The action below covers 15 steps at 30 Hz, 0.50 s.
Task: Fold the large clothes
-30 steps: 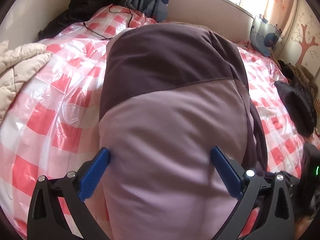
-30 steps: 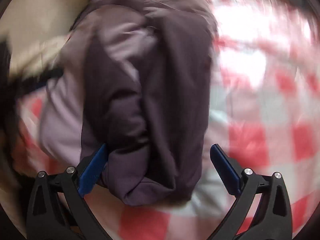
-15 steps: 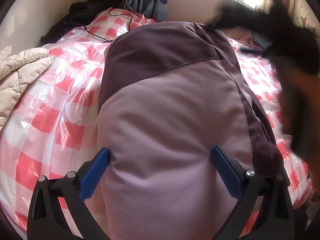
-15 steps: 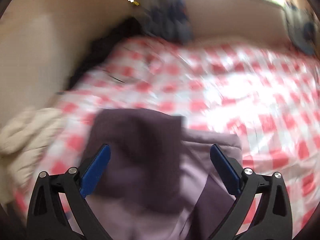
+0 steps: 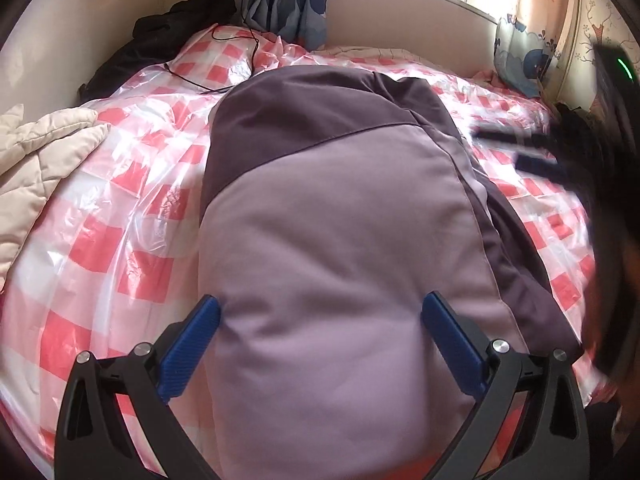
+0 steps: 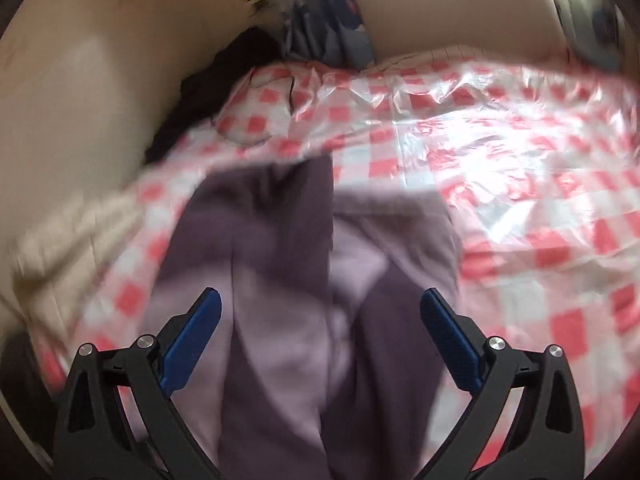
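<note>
Folded purple jacket (image 5: 340, 248) on checkered bed cover (image 5: 120, 208) — between wide-spread left tongs (image 5: 320, 320).

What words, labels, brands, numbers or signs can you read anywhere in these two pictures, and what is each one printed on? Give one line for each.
None can be read.
The jacket shows no label or logo.
The checked sheet carries only squares.
The curtain carries only shapes and the wall sticker a tree drawing, no letters.
The right wrist view is too blurred to show any print.
</note>
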Motion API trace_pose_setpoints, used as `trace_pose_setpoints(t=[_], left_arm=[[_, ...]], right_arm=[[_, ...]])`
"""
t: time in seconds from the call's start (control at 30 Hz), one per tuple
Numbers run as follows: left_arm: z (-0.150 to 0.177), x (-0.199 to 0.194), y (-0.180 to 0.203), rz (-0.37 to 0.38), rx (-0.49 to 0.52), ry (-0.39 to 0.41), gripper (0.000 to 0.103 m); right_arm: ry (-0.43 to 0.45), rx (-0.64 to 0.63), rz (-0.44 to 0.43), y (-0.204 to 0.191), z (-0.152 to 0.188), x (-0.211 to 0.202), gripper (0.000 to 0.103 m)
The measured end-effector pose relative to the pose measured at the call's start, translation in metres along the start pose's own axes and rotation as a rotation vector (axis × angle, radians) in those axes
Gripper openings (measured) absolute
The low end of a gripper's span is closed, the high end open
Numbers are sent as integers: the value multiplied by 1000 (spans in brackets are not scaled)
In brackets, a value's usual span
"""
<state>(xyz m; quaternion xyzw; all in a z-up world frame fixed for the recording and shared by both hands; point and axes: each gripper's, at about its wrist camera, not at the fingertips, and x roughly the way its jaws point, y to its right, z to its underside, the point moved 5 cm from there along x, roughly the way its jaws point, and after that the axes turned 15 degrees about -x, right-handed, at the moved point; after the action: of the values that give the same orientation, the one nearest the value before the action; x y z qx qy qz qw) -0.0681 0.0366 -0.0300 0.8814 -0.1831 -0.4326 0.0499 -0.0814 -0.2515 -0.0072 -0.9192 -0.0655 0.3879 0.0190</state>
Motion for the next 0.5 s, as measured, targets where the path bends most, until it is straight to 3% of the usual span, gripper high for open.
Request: trace_pose_setpoints(t=[0.07,0.13,0.2,0.3,0.37,0.43,0.5], left_arm=[[2,-2,3,-9,11,5,97],[6,-4,7,-13,26,5,97],[10,-8,10,-20,32,18,97],[12,-19,15,-12,41,53,97],[12,-23,16,-20,44,72,97],[11,-27,15,-22,33,82,97],[11,-27,12,-23,37,76,97]], right_arm=[[-135,-67,0,-7,38,27,96],[-136,15,-52,6,43,26,96],[-93,38,-34,11,33,8,96],[81,-20,-54,-5,24,-45,96],[114,-62,-42,-15,26,-56,96],[-4,-67,-47,-20,40,-35,96],[-174,-37,-136,-20,57,3,97]])
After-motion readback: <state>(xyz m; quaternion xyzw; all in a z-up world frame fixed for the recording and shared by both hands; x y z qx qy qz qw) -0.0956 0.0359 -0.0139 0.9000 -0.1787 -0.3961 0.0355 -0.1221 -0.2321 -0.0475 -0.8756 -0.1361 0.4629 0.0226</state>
